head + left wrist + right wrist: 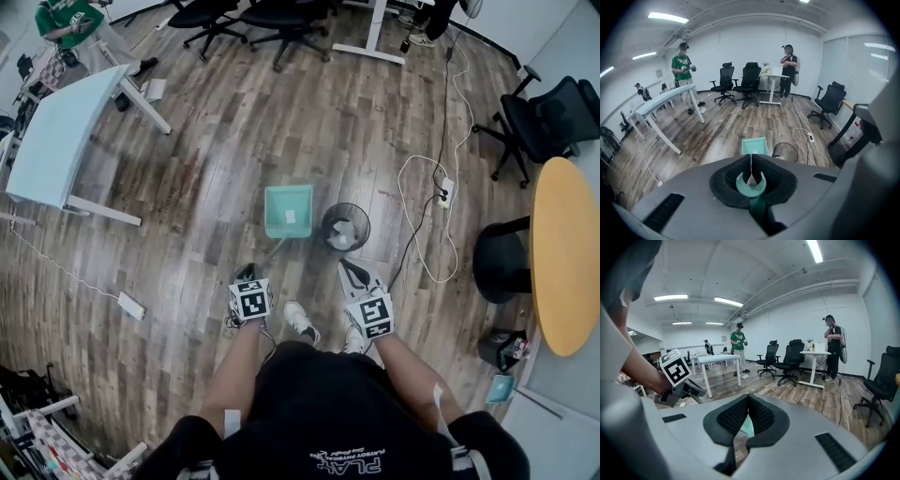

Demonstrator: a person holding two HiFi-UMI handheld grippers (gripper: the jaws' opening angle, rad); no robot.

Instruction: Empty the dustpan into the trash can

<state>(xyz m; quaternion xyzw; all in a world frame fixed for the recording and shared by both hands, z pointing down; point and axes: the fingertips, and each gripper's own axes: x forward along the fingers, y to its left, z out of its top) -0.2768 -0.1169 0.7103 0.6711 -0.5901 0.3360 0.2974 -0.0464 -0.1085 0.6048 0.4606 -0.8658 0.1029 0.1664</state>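
Teal plastic dustpan (289,211) held by thin teal handle (751,186), pinched in left gripper (247,274); pan ahead of jaws, beside black mesh trash can (346,227). Right gripper (353,270) pressed together, empty.

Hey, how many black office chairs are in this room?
3: two chairs side by side near the white desk at the back, one alone on the right. A fourth may sit far left, too small to tell.
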